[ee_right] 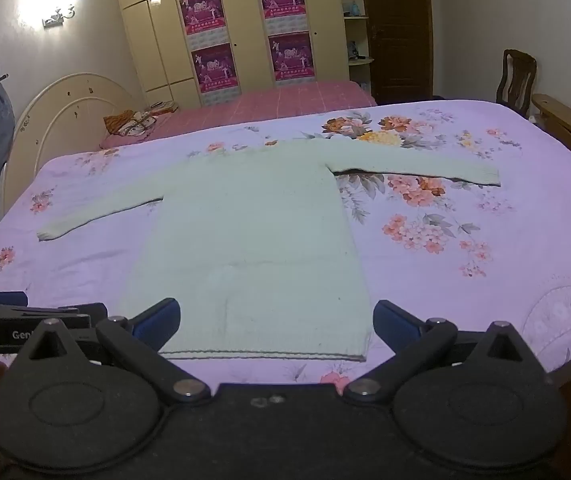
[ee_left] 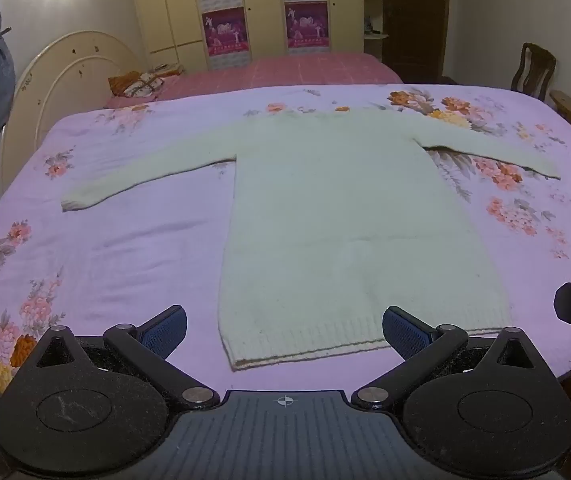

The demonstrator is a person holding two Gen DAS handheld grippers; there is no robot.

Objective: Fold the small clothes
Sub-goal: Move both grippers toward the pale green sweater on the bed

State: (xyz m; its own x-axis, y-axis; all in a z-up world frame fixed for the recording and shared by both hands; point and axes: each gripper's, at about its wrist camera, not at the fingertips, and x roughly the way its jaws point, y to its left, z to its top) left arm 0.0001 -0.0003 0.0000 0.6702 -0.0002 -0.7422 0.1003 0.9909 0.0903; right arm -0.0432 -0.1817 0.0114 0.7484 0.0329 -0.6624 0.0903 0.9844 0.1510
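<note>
two grippers, left gripper (ee_left: 284,330) and right gripper (ee_right: 276,322), jaws wide, over flat sweater (ee_left: 337,216) on floral sheet (ee_left: 125,240)

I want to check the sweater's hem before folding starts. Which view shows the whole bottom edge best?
The right wrist view: the sweater's hem runs unbroken from corner to corner between the open jaws. In the left wrist view, the hem shows its left corner clearly, but a finger of the left gripper covers part of its right end.
</note>
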